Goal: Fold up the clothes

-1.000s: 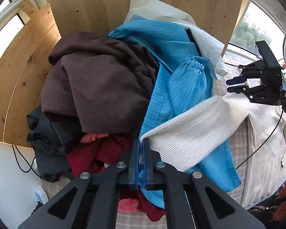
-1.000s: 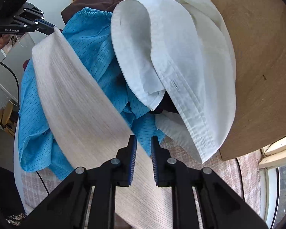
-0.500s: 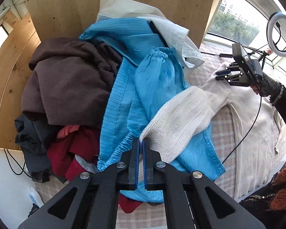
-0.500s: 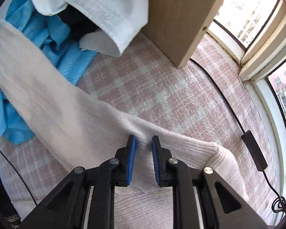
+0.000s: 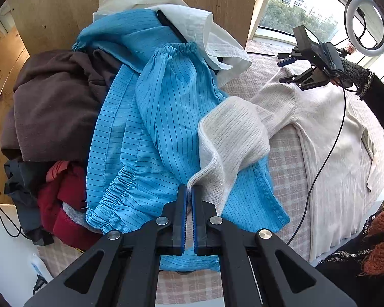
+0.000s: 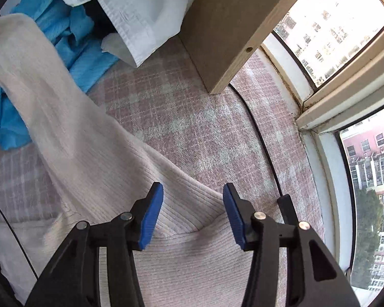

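Left wrist view: steeply downward, close over blue garment [image 5: 151, 138]. Right wrist view: downward, close above checked cover [image 6: 192, 128]. Shared: cream sweater [image 5: 243, 133], probably window.

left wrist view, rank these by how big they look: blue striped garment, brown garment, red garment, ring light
1. Blue striped garment, the largest spread.
2. Brown garment.
3. Red garment, partly buried under the others.
4. Ring light, though it stands farther from the camera, so its true size is unsure.

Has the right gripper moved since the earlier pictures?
Yes. In its own view the right gripper has swung away from the white shirt, past the wooden board, toward the window. Its jaws are opening over the cream sweater.
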`<state>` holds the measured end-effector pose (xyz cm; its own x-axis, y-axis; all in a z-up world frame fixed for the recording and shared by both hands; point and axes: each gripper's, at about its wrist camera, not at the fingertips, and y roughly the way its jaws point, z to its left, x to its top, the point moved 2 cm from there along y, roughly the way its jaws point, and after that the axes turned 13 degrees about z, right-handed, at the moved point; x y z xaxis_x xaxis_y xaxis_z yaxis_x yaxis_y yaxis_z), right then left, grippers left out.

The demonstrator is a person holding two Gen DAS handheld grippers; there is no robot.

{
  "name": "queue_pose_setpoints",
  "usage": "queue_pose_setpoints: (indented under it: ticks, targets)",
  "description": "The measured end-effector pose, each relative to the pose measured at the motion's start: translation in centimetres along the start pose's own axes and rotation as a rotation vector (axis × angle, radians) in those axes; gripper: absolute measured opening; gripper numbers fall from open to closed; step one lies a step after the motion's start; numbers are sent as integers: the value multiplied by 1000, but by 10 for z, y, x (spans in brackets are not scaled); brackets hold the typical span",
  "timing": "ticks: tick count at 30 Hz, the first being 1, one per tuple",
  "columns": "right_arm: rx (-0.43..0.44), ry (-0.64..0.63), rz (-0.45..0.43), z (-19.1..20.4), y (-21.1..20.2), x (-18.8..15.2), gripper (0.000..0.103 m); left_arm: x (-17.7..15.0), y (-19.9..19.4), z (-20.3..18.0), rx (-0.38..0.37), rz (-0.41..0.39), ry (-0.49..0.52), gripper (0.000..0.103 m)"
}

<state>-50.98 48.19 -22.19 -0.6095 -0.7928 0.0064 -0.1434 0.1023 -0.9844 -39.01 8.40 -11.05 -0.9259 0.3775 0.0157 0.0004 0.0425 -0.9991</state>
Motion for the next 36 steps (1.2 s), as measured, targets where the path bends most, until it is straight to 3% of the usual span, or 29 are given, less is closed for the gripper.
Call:
queue_pose_setpoints:
  ticks: [4,5,6,7,8,11,13,17,18,20,23,26,27,29,31,33,36]
  targets:
    - [-39,-39,10,-1,5,4,48,2,6,-1,8,11,-2,3]
    - [-26,-50,12,1,4,3,43,2,8,-1,9,12,-3,3]
    - [-6,-61,18,4,4,1,33,3,8,-1,11,12,-6,3]
    - [13,-73,23,8,3,-2,7,3,8,1,16,12,-9,3]
    - [-7,-78,24,10,2,-4,4,2,6,2,21,6,-13,3]
    - [-98,-38,7,8,-5,-9,4,-3,-6,3,31,-30,-26,3]
    - [-89,134,-6,-20,-2,-12,4,-8,-13,5,13,-50,-40,3]
    - [-47,155,-10,-15,-10,-16,5,-8,-13,2,30,-29,-22,3]
    - [-60,149,-9,-12,-16,-16,7,-6,-13,1,27,-31,-15,3]
    - [-102,152,-21,-6,-36,-17,23,1,-12,0,16,-41,-8,3]
    - [-42,233,-118,-9,-81,-26,36,7,-6,8,5,-27,-13,3]
    - [9,261,-155,10,-101,-25,37,6,-6,22,44,-29,-31,9]
    - [30,247,-162,25,-99,-19,37,3,-7,27,40,-32,-41,11]
    - [60,210,-172,51,-90,-9,37,-4,-11,36,19,-39,-65,26]
    - [52,168,-160,74,-62,-2,38,-11,-14,38,15,-41,-61,29]
    - [73,157,-137,86,-16,2,38,-12,-15,30,44,-40,-2,32]
    - [122,164,-108,97,11,5,38,-3,-11,20,87,-38,75,39]
